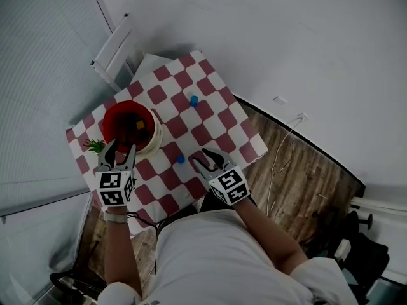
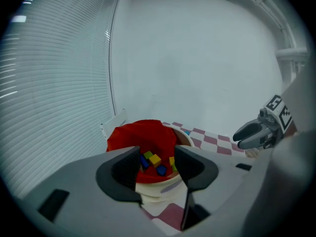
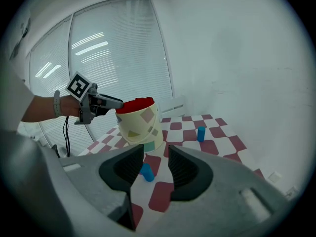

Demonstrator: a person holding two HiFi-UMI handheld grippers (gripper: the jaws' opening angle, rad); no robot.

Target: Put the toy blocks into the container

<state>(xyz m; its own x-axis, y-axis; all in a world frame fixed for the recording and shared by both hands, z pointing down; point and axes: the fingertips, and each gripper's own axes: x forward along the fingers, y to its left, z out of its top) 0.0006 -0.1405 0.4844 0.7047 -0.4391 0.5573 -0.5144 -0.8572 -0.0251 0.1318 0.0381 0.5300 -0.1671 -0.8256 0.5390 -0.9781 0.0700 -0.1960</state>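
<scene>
Step in hand (judged): pick-up of the near blue block [image 3: 146, 172].

- Right gripper [image 1: 205, 159]: jaws parted, nothing between them. The near blue block stands upright on the table [image 1: 216, 116] just beyond the jaw tips, roughly on their centre line, a little in from the edge on the person's side.
- Left gripper [image 1: 121, 150]: jaws likewise parted and empty, poised over the container's near rim, looking down into it.
- Container [image 3: 140, 125]: pale bucket with a red lining, towards the table's left corner.

How to do it well: advance the right gripper low and level so the jaws pass either side of the block, then close on the middle of its body. A round, upright piece looks likely to tip or roll if one jaw touches first. Lift clear before swinging left – the bucket wall is tall, and the left gripper sits near its rim, so it may be in the way.

Counts:
- Blue blocks loose on the table: 2 – the near one and a far blue block [image 3: 201, 134] towards the far corner.
- Blocks in the container [image 2: 154, 159]: at least 5 seen (yellow, blue, green); the jaws hide some.
- Container: 1.
- Small green sprig [image 1: 94, 146] by the left corner: 1.
</scene>
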